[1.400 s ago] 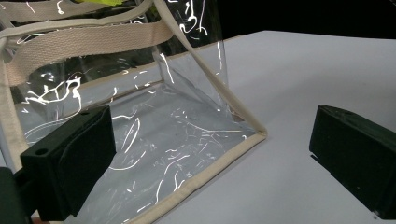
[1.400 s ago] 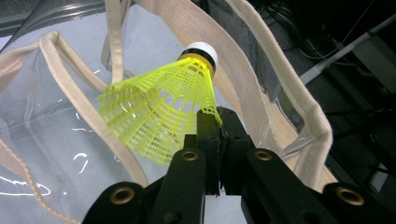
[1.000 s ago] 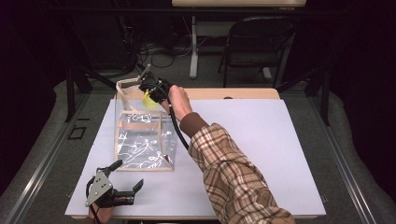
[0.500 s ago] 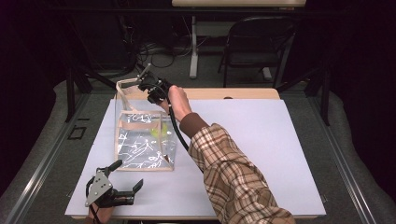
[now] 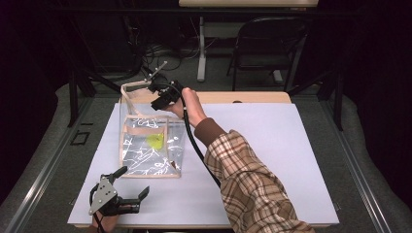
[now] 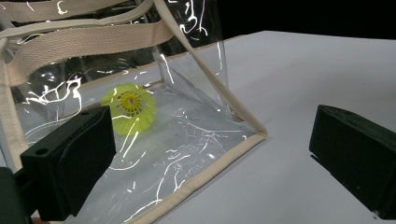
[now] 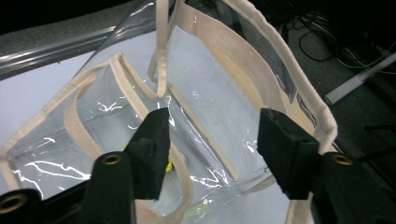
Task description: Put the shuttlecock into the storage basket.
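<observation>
Dark floor, cables and a folding chair (image 5: 268, 46) lie beyond the counter (image 5: 272, 145), whose white top carries a clear bag (image 5: 148, 145) toward its far left corner. As I read it, the drop is done: the yellow shuttlecock (image 6: 130, 106) lies on the bag's bottom, apart from both of my grippers. My right gripper (image 5: 163, 94) hovers over the bag's mouth at the far edge, jaws wide with nothing between them, and its view looks down past the beige strap (image 7: 161, 60) into the opening. My left gripper (image 5: 116, 196) rests near the near left corner, jaws wide too, facing the bag's side without touching it. What's left, I judge, is lifting my right hand (image 5: 190, 107) clear. That strap loops close to the right jaws and could snag them; otherwise the counter around the bag is bare.
</observation>
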`<state>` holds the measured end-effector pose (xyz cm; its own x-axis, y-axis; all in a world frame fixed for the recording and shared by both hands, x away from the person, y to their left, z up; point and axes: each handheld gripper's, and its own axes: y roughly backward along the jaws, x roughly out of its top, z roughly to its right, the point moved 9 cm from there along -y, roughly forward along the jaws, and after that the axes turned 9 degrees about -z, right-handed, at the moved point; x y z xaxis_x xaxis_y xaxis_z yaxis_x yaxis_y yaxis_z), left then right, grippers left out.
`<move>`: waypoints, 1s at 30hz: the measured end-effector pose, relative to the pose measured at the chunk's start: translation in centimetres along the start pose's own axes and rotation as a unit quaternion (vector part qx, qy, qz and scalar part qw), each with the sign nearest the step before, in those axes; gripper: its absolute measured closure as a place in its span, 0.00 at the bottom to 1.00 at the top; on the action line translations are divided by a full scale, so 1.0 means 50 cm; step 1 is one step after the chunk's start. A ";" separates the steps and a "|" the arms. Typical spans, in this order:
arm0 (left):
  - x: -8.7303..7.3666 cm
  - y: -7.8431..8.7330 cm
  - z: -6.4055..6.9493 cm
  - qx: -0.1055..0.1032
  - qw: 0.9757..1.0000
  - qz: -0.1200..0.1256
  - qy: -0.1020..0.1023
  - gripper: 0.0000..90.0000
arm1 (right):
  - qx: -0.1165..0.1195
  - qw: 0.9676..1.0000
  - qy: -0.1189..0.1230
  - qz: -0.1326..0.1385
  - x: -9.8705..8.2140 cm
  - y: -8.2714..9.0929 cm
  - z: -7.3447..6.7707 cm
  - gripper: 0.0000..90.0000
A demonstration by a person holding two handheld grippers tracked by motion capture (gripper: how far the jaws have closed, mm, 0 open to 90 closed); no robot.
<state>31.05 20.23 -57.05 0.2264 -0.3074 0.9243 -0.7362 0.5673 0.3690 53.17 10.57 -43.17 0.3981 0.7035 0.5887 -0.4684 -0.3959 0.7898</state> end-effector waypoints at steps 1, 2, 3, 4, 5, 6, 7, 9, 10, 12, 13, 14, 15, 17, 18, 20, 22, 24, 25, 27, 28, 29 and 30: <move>0.000 0.000 0.000 0.000 1.000 0.000 0.000 0.00 | 0.003 1.000 -0.001 0.001 -0.002 0.005 0.000 0.41; 0.000 -0.001 0.000 0.000 1.000 0.000 0.001 0.00 | 0.007 1.000 0.002 0.008 -0.005 0.013 0.002 0.33; 0.000 -0.001 0.000 0.000 1.000 0.000 0.001 0.00 | 0.008 1.000 0.002 0.009 -0.007 0.016 0.002 0.31; 0.000 -0.001 0.000 0.000 1.000 0.000 0.001 0.00 | 0.008 1.000 0.002 0.009 -0.007 0.016 0.002 0.31; 0.000 -0.002 0.001 0.000 1.000 -0.001 0.001 0.00 | 0.016 1.000 0.000 0.013 -0.013 0.025 0.003 0.26; 0.000 -0.002 0.001 0.000 1.000 -0.001 0.001 0.00 | 0.017 1.000 0.001 0.018 -0.014 0.027 0.004 0.24; 0.000 -0.002 0.001 0.000 1.000 -0.001 0.001 0.00 | 0.016 1.000 -0.002 0.019 -0.018 0.032 0.006 0.21; 0.000 -0.003 0.001 0.000 1.000 -0.002 0.001 0.00 | 0.022 1.000 -0.005 0.021 -0.024 0.038 0.008 0.19; 0.000 -0.003 0.001 0.000 1.000 -0.002 0.001 0.00 | 0.022 1.000 -0.005 0.021 -0.024 0.038 0.008 0.19; 0.001 -0.003 0.001 -0.001 1.000 -0.002 0.001 0.00 | 0.022 0.999 -0.005 0.024 -0.032 0.044 0.012 0.17; 0.001 -0.004 0.001 -0.001 1.000 -0.002 0.000 0.00 | 0.023 0.999 -0.005 0.025 -0.035 0.047 0.014 0.16; 0.001 -0.004 0.002 -0.001 1.000 -0.002 0.000 0.00 | 0.026 0.999 -0.008 0.028 -0.041 0.054 0.016 0.15; 0.002 -0.005 0.002 -0.001 1.000 -0.002 0.001 0.00 | 0.027 0.999 -0.008 0.030 -0.043 0.057 0.017 0.15; 0.002 -0.006 0.002 -0.001 1.000 -0.002 0.000 0.00 | 0.031 0.999 -0.011 0.034 -0.048 0.063 0.019 0.14; 0.002 -0.007 0.002 -0.001 1.000 -0.002 0.001 0.00 | 0.033 0.999 -0.011 0.037 -0.051 0.067 0.020 0.13; 0.002 -0.009 0.002 -0.001 1.000 -0.003 0.001 0.00 | 0.035 0.999 -0.012 0.038 -0.058 0.072 0.022 0.12; 0.003 -0.010 0.002 -0.002 1.000 -0.002 0.001 0.00 | 0.036 0.999 -0.012 0.037 -0.061 0.073 0.023 0.11; 0.003 -0.010 0.002 -0.003 1.000 -0.003 0.000 0.00 | 0.037 0.998 -0.016 0.039 -0.071 0.078 0.027 0.08; 0.002 -0.010 0.002 -0.003 1.000 -0.003 0.000 0.00 | 0.039 0.998 -0.018 0.041 -0.074 0.080 0.027 0.07; 0.002 -0.010 0.002 -0.002 1.000 -0.004 0.000 0.00 | 0.039 0.998 -0.018 0.040 -0.078 0.082 0.029 0.06; 0.001 -0.009 0.001 -0.001 1.000 -0.003 0.003 0.00 | 0.042 0.998 -0.020 0.039 -0.087 0.085 0.030 0.05; 0.001 -0.008 0.001 0.001 1.000 -0.003 0.003 0.00 | 0.043 0.998 -0.020 0.039 -0.089 0.086 0.031 0.04; 0.001 -0.008 0.001 0.001 1.000 -0.003 0.003 0.00 | 0.043 0.998 -0.020 0.039 -0.089 0.086 0.031 0.04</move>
<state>31.31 19.95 -57.16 0.2349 -0.3059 0.9227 -0.7356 0.5646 0.3744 50.58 4.81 -42.12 0.3941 0.6452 0.6545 -0.4314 -0.4990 0.7516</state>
